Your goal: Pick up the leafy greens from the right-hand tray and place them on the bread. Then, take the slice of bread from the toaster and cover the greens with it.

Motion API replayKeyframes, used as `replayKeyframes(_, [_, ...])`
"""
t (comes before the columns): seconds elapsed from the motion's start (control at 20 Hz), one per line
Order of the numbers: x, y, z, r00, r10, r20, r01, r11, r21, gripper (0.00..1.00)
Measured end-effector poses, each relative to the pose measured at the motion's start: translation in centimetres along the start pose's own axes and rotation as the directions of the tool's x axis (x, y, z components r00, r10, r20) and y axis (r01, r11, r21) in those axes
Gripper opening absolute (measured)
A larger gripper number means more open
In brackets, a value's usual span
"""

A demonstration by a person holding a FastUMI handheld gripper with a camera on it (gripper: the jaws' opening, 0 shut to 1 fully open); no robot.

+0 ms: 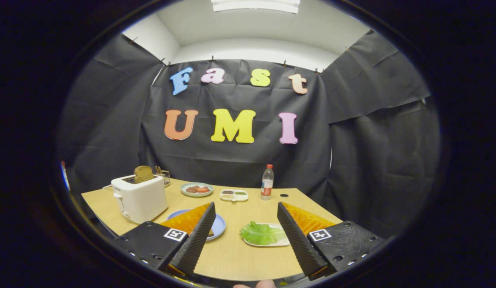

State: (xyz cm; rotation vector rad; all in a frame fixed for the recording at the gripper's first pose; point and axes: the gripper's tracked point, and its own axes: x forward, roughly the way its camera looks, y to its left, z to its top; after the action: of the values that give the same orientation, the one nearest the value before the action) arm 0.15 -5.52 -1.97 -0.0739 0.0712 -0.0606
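Observation:
The leafy greens (261, 233) lie on a white tray (281, 242) just ahead of my right finger. A blue plate (219, 225) sits behind my left finger, and that finger hides what is on it. At the table's left stands a white toaster (140, 199) with a brown slice of bread (143, 174) sticking up from its slot. My gripper (245, 213) hangs above the table's near part, open, with nothing between its fingers.
Along the back of the wooden table (240, 256) stand a pale green plate of food (197, 189), a small white divided dish (234, 195) and a plastic bottle with a red cap (267, 182). A small wire rack (164, 175) sits behind the toaster.

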Motion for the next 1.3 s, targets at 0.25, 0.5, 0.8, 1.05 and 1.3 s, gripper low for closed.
replayKeyframes(0.25, [6.5, -1.9, -2.1, 0.987, 0.045, -0.155, -0.053, 0.998, -0.043, 0.95])
replayKeyframes(0.5, [12.7, -4.1, -7.3, 0.946, 0.046, -0.322, -0.077, 0.993, -0.085, 0.95])
replayKeyframes(0.8, [18.2, -5.5, -15.7, 0.848, 0.089, -0.523, -0.144, 0.987, -0.065, 0.96])
replayKeyframes(1.05, [19.3, -6.2, -18.7, 0.813, 0.104, -0.573, -0.167, 0.984, -0.058, 0.96])
replayKeyframes(1.3, [20.4, -6.0, -20.3, 0.792, 0.155, -0.590, -0.187, 0.982, 0.006, 0.97])
